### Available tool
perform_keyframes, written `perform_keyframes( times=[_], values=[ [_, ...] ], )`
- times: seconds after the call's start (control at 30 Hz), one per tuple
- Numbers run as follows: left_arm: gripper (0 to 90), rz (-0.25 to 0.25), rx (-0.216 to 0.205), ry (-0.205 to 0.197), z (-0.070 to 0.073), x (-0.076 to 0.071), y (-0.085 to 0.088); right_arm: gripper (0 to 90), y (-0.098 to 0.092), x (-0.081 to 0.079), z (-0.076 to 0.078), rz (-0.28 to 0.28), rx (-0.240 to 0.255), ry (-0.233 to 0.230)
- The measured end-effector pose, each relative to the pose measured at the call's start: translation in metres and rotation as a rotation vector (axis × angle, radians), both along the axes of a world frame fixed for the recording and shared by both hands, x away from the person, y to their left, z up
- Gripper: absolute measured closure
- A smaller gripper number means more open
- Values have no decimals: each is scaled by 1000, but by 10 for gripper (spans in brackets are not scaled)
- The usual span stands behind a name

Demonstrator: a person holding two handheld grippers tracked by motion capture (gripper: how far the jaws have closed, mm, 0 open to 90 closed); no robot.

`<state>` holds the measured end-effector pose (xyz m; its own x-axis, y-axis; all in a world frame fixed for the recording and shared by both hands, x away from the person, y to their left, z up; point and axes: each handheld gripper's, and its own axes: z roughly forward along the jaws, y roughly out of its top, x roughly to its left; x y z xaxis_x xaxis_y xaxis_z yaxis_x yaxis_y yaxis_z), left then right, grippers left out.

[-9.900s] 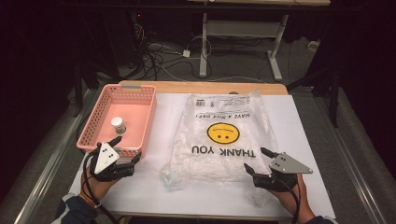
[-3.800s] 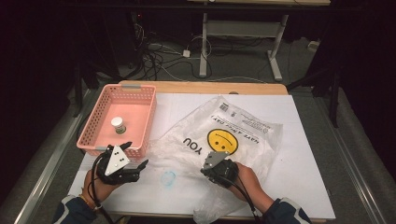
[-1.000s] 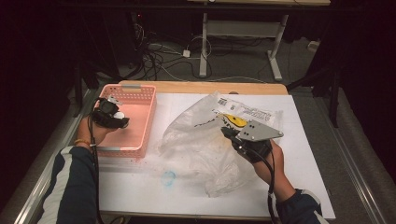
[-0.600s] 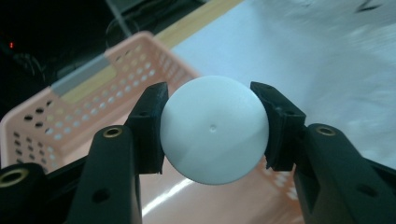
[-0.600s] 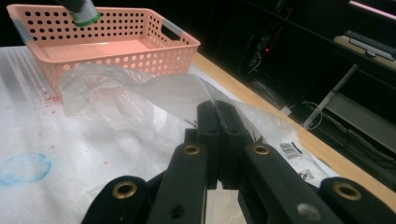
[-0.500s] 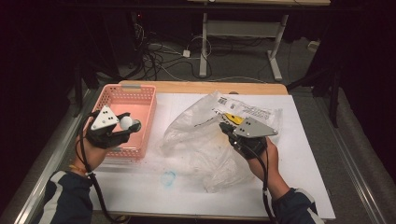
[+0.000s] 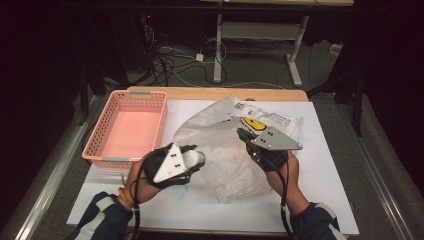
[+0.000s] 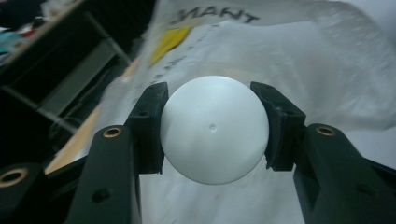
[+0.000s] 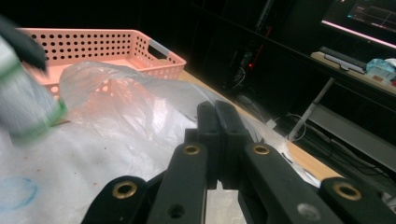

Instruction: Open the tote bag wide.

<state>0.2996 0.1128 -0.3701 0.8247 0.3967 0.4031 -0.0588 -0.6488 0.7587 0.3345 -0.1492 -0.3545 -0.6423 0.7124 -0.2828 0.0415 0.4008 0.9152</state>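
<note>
My left gripper (image 7: 194, 160) is shut on a small white container with a round lid (image 8: 215, 128) and a green band. It holds the container in the air just left of the clear plastic bag (image 7: 220, 150), which has a yellow smiley face printed on it. My right gripper (image 7: 243, 135) is shut on the bag's upper edge and lifts it, so the film billows toward the left hand. In the right gripper view the jaws (image 9: 217, 116) are pressed together, the bag (image 9: 130, 102) spreads out beyond them, and the container (image 9: 23, 107) blurs in at the left edge.
A pink perforated basket (image 7: 100, 135) stands at the table's back left, with nothing in it. White paper (image 7: 320, 190) covers the tabletop and carries a faint blue ring (image 7: 180, 192) near the front. Cables and a desk frame lie on the floor beyond the far edge.
My left gripper has carried the white container out of the pink basket and to the right, up to the bag. The right gripper has kept still with the bag held up.
</note>
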Motion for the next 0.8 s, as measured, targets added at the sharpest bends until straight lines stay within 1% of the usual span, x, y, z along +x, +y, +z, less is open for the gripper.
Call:
perform_keyframes(
  times=[0.03,0.1,0.13,0.17,0.2,0.23,0.27,0.3,0.33,0.37,0.43,0.47,0.53,0.57,0.6,0.63,0.67,0.7,0.73,0.77,0.8],
  values=[
    [488,-7,10,7,-6,3,-7,900,1,0,-1,8,1,5],
    [488,-11,23,32,-18,12,-19,900,2,-1,-1,10,1,8],
    [488,-13,39,49,-29,21,-29,900,2,-1,-1,16,4,13],
    [488,-13,39,49,-29,21,-29,900,2,-1,-2,20,5,15],
    [488,-11,47,54,-35,26,-34,900,2,-1,-2,23,5,18],
    [488,-2,63,62,-45,35,-44,900,3,-1,-2,25,3,21],
    [488,-1,72,80,-50,41,-48,900,3,-1,-2,29,5,25],
    [487,-1,72,80,-50,41,-48,900,2,0,-2,30,8,29],
    [487,9,82,74,-56,45,-52,900,2,0,-2,30,8,29],
    [487,17,77,100,-64,55,-58,900,1,1,-2,34,18,40],
    [487,38,88,109,-73,64,-65,900,-1,2,-3,36,24,51],
    [487,43,89,114,-76,68,-67,900,-2,3,-3,34,27,55],
    [486,78,62,123,-82,74,-70,900,-3,4,-3,37,31,62],
    [485,78,62,123,-82,74,-70,900,-3,4,-3,35,29,63],
    [485,102,55,117,-84,77,-71,900,-3,4,-4,37,29,65],
    [484,106,55,142,-88,82,-74,900,-3,4,-4,38,28,68],
    [483,122,55,145,-90,83,-75,900,-2,4,-4,38,25,68],
    [481,105,56,162,-91,85,-76,900,-2,4,-4,38,24,70],
    [476,72,77,151,-91,89,-75,900,-2,4,-4,37,23,73],
    [445,72,77,151,-91,89,-75,900,-3,5,-5,35,20,75],
    [386,84,61,154,-91,87,-74,900,-3,5,-5,32,18,76]
  ],
)
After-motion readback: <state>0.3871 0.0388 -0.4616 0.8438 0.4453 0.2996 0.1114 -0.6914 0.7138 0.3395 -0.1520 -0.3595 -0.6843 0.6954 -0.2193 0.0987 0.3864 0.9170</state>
